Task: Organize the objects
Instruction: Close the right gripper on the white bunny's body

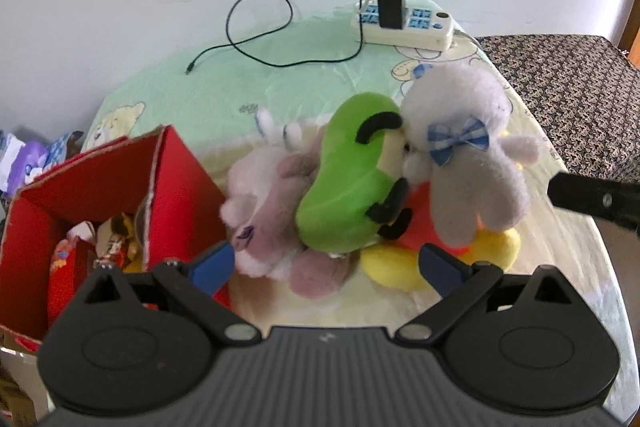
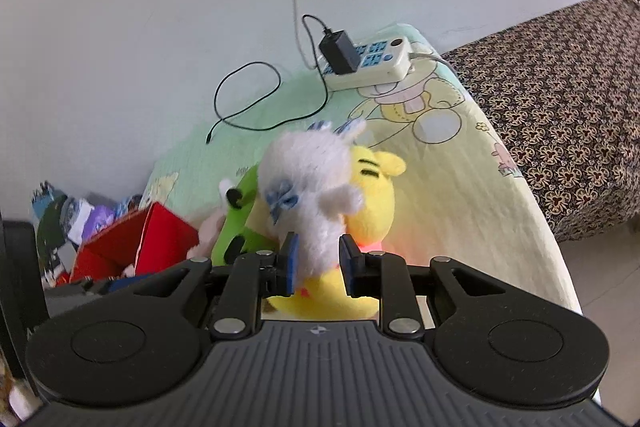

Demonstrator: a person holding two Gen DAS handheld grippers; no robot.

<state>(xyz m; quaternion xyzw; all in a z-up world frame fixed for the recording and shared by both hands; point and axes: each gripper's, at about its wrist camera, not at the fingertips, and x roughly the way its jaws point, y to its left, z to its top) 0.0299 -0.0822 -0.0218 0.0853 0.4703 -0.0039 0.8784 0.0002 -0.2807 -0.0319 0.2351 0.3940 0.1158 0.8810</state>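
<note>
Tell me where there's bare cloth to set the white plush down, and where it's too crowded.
Free: the green cloth between the plush pile and the black cable, and the yellow stretch right of the yellow plush toward the table edge. Crowded: the pile itself, green plush against pink plush, tight beside the red box. The right gripper holds the white plush.

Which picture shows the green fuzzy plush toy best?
The left wrist view: the green fuzzy plush toy lies nearly whole there, black markings showing. The right wrist view shows only a sliver behind the fluffy white plush toy with a blue bow.
</note>
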